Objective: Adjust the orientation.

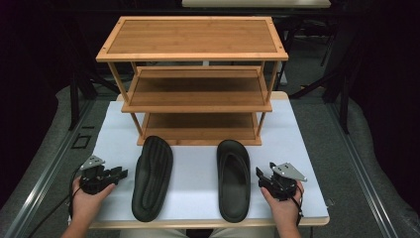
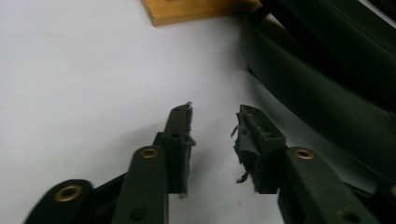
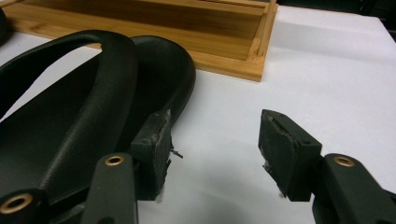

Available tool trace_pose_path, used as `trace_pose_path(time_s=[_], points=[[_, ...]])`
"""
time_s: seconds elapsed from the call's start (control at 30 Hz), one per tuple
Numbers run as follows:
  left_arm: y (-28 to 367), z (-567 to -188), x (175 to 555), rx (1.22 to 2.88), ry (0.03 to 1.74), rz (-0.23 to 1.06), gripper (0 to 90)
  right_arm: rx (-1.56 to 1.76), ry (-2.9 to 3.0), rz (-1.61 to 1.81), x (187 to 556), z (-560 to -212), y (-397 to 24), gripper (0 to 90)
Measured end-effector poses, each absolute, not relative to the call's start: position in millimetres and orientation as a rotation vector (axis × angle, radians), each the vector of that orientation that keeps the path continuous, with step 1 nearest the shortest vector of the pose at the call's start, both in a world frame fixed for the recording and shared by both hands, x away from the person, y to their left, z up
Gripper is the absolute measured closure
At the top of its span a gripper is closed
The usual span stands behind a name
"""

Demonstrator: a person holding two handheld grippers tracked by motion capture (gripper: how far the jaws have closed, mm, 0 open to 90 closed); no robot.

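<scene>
Left gripper view: left gripper (image 2: 214, 122) fingers parted, empty; right gripper (image 3: 212, 135) fingers wide, empty.

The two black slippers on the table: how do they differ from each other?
The left slipper lies sole up, showing its ridged underside; the right slipper lies right way up, showing its footbed and strap. The left slipper is angled, toe leaning right, while the right slipper points nearly straight at the wooden rack. Both are black, lie on the white table before the rack, and are not held.
</scene>
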State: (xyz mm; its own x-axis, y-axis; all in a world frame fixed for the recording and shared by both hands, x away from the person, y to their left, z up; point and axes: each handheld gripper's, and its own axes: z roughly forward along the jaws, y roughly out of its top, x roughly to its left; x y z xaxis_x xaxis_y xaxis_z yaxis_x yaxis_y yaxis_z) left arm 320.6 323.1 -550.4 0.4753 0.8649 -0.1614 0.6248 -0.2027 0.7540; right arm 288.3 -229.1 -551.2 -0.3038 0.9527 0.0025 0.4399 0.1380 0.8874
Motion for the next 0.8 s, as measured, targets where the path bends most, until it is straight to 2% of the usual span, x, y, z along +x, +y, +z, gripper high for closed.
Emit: trace_pose_path(time_s=[0.1,0.37,0.6,0.8], points=[[313.2,-551.9,321.3,2.006,1.186,0.354,76.6,1.370,1.808,1.125,290.0,-553.4,-232.4,42.9],[296.8,-548.8,319.4,2.058,1.089,0.299,86.2,1.414,1.809,1.136,291.8,-555.8,-235.3,41.1],[281.4,-536.5,312.2,1.978,0.991,0.269,86.2,1.402,1.800,1.148,290.9,-554.5,-233.5,40.4],[250.4,-525.2,308.6,1.946,0.872,0.277,83.7,1.398,1.803,1.150,291.4,-554.5,-231.4,39.7]])
